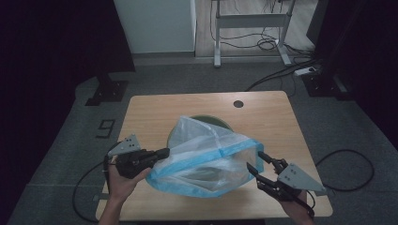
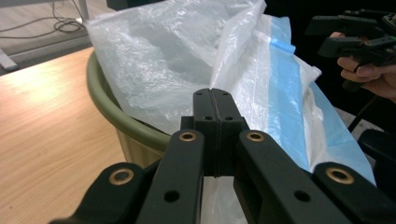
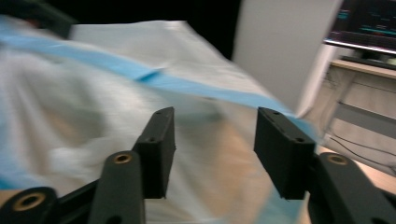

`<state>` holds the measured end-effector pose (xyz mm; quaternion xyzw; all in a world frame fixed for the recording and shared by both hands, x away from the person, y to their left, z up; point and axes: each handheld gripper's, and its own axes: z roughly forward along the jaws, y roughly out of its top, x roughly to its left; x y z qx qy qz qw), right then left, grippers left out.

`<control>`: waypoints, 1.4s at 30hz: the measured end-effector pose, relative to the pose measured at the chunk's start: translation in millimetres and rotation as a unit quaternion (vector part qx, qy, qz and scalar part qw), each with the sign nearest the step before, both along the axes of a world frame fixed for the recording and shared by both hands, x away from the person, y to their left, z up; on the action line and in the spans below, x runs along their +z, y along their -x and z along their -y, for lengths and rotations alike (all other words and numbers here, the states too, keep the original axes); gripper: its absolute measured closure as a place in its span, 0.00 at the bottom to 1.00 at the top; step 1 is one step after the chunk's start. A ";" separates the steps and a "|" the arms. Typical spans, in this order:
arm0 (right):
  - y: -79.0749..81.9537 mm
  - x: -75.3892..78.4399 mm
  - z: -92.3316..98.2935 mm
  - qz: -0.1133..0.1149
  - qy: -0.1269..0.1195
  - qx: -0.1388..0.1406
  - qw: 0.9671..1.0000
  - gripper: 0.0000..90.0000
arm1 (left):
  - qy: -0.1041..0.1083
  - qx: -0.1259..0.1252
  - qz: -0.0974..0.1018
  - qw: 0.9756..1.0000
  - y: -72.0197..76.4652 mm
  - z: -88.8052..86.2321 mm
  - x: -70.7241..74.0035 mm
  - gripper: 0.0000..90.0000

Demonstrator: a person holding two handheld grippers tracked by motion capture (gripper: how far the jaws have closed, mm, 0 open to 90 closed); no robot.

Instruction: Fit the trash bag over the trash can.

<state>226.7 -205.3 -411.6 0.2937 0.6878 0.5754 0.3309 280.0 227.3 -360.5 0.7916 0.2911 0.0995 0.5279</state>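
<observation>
Spanning frame centre, plastic bag [image 1: 211, 154]: left hand-held gripper [image 1: 164, 153] clamped on its left edge; right hand-held gripper [image 1: 256, 161] apart at its right edge.

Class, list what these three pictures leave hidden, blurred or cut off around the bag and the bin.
- Bin interior: covered by the plastic bag in high and left gripper views.
- Bag film pinched by the left gripper: the shut fingers hide it.
- Bag surface, right gripper view: motion-blurred between the open right gripper fingers.
- Bin base: cut off behind the left gripper's arms.
</observation>
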 end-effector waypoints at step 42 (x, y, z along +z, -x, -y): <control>-167.7 -24.4 -36.4 -0.167 -0.012 -0.046 0.985 0.98 | 0.057 0.143 -0.081 0.985 -99.1 -29.6 -58.5 1.00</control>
